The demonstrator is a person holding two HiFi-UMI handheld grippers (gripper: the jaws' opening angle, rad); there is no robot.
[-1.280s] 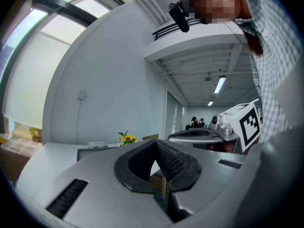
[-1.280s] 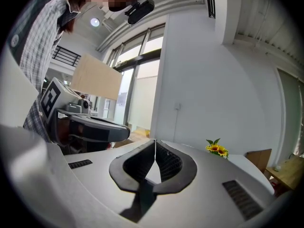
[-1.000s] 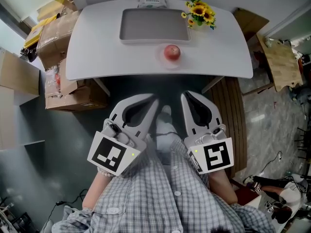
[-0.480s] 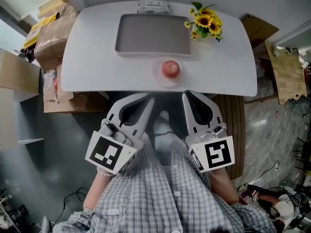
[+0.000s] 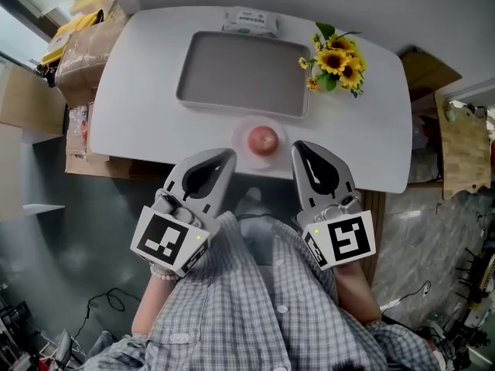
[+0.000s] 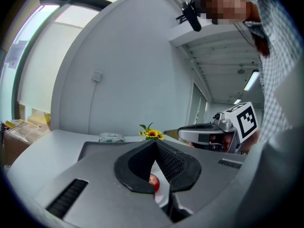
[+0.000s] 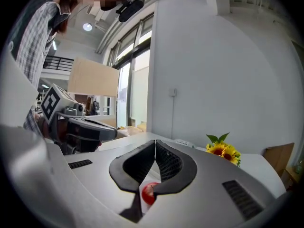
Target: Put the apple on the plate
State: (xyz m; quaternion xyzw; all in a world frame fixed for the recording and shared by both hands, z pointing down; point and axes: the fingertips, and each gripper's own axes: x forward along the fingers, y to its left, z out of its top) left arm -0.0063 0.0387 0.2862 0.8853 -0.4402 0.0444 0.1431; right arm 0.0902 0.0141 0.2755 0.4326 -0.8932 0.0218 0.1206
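Red apple (image 5: 263, 140) near table (image 5: 363, 137) front edge

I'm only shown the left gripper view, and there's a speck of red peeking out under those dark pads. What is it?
Observer: An apple. The head view shows it whole, on a small pale plate near the table's front edge.
Visitor: Has the other claw grabbed it?
Observer: No. The right gripper view shows the right gripper shut on nothing, with the apple beyond its jaws.
Visitor: So where are both claws?
Observer: In the head view, the left gripper and the right one sit either side of the apple, both apart from it.
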